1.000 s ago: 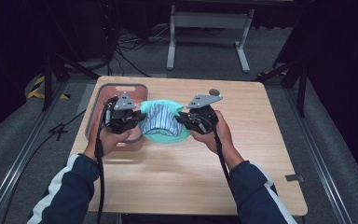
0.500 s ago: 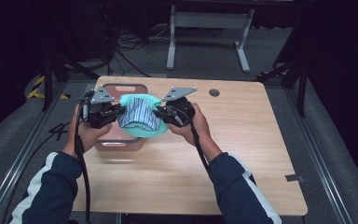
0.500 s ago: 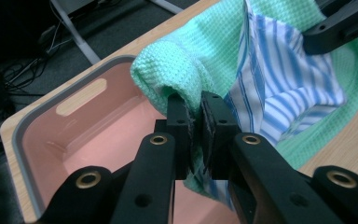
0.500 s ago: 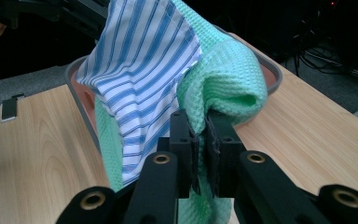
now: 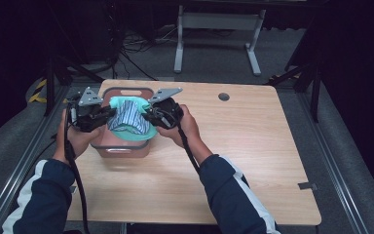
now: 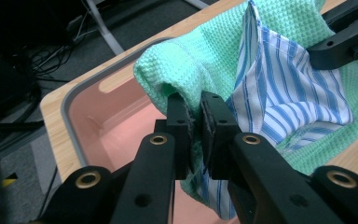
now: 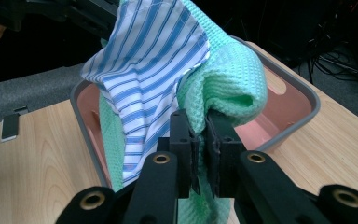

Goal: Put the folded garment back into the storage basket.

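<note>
Two grippers' fingers, left (image 5: 108, 113) and right (image 5: 148, 115), clamped on one green-and-striped cloth (image 5: 128, 119) above one pink bin (image 5: 121, 148)

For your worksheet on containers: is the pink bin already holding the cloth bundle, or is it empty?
Empty: the bare pink bin floor shows, while the cloth bundle hangs above it, clamped by both grippers.

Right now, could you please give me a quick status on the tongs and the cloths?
Left tongs and right tongs shut on the green cloth. Striped cloth bundled inside it, held over the pink bin. Nothing in the way.
</note>
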